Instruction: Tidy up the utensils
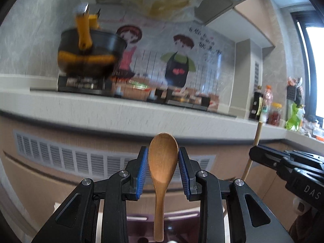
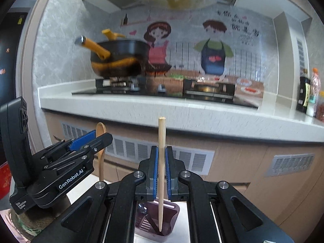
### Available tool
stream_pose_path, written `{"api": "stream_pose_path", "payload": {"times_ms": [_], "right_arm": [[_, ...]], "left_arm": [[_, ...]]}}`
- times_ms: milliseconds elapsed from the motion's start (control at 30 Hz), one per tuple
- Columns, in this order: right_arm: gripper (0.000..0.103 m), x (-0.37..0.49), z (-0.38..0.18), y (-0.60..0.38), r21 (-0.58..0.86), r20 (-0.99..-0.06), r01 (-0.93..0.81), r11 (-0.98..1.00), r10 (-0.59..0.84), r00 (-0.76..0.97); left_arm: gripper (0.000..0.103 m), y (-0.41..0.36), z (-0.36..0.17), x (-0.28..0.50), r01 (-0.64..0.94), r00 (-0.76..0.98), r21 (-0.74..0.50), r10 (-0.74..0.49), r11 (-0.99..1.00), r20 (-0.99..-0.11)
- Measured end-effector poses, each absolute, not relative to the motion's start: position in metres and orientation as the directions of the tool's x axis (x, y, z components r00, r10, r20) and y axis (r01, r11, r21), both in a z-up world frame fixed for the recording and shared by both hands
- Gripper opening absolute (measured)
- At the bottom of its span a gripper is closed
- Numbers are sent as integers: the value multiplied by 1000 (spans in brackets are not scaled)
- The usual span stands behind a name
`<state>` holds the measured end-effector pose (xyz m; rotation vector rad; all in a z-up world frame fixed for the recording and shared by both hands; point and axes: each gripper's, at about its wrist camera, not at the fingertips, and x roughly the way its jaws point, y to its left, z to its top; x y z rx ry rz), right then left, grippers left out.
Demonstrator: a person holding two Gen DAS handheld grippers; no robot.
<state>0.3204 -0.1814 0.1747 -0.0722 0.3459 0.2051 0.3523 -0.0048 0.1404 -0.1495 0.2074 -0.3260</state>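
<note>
My left gripper is shut on a wooden spoon by its bowl, held upright with the handle hanging down. It also shows in the right wrist view, with the spoon. My right gripper is shut on a single wooden chopstick, upright, its lower tip inside a purple utensil holder on a white surface. A dark utensil lies in that holder. The chopstick and the right gripper show at the right of the left wrist view.
A white kitchen counter with a gas hob stands ahead. A black and yellow pan sits on the left burner. Bottles and jars stand at the counter's right end. A twine-wrapped object is at lower left.
</note>
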Motion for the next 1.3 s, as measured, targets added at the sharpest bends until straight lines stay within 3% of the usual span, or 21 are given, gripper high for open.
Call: {"api": "stream_pose_path", "payload": {"times_ms": [333, 367, 433, 467, 500, 600, 633, 667, 800, 1067, 1300], "right_arm": [[8, 352, 110, -178, 14, -507, -251, 968, 223, 832], [14, 353, 104, -178, 20, -528, -260, 965, 231, 817], [40, 351, 95, -179, 27, -558, -262, 965, 232, 797], [60, 348, 92, -179, 21, -559, -253, 967, 221, 799], [71, 344, 89, -181, 8, -552, -241, 971, 205, 808], [73, 327, 81, -181, -45, -555, -235, 971, 172, 814], [73, 322, 77, -180, -55, -570, -245, 968, 171, 804], [76, 318, 73, -179, -61, -583, -253, 966, 171, 795], [94, 287, 52, -168, -130, -607, -277, 952, 144, 781], [96, 239, 11, -128, -210, -678, -382, 900, 148, 720], [96, 211, -17, -90, -97, -739, -491, 866, 267, 618]], "left_arm": [[33, -1, 58, 402, 267, 846, -267, -358, 926, -396], [36, -1, 53, 403, 261, 839, -274, -358, 926, -410], [48, 2, 45, 404, 248, 825, -297, -361, 922, -435], [50, 4, 42, 402, 241, 823, -307, -362, 921, -439], [50, 6, 41, 398, 239, 823, -309, -361, 921, -438], [53, 12, 42, 380, 240, 825, -298, -356, 924, -438], [58, 15, 42, 374, 235, 824, -289, -348, 928, -447], [64, 17, 41, 367, 229, 820, -278, -339, 933, -462], [66, 36, 34, 331, 202, 799, -241, -302, 949, -520], [69, 75, -11, 252, 106, 726, -147, -177, 983, -665], [76, 120, -41, 192, 7, 684, -174, -131, 985, -718]]}}
